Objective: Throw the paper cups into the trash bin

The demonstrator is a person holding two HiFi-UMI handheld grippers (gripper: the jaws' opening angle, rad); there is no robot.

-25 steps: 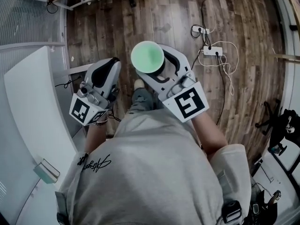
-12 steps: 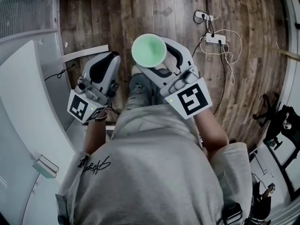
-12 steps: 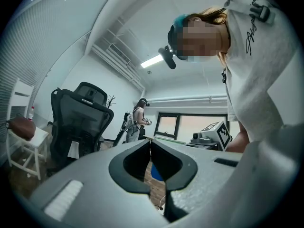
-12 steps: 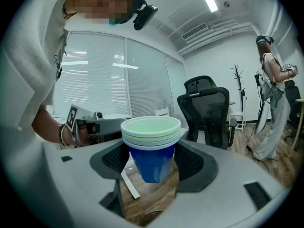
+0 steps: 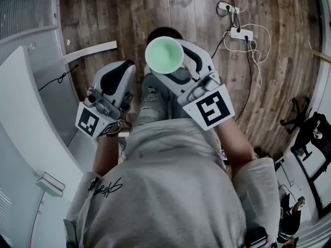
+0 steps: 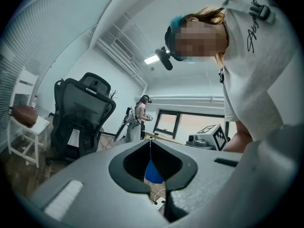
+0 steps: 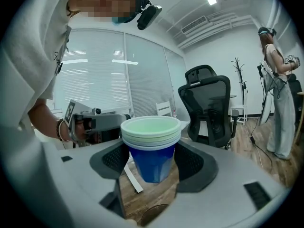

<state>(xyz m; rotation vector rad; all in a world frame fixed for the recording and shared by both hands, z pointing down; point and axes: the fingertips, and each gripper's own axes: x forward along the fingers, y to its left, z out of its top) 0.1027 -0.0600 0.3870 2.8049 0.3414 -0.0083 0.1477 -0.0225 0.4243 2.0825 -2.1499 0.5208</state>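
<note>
Wood-plank flooring (image 5: 124,14) runs under the person, with a white curved desk edge (image 5: 23,112) at the left and a power strip (image 5: 242,33) trailing cables at the upper right. No trash bin can be made out in any view.

A nested stack of paper cups (image 5: 163,55) – blue on the outside, pale green within, several rims showing – stands upright between the jaws of the right gripper (image 5: 175,66). Its own view shows both pads pressed against the blue wall below the rims, so the grasp looks firm. The stack is held out in front of the person's body, well above the floor.

The left gripper (image 5: 121,70) is held just beside it, lower and to the left. Its jaws are closed on each other with nothing between them; only a sliver of blue shows through the gap, seemingly the stack beyond.

By my reading the picking-up is done and the carrying is under way – reaching the bin and releasing the stack over it are left. Whether other cups remain elsewhere cannot be told.
</note>
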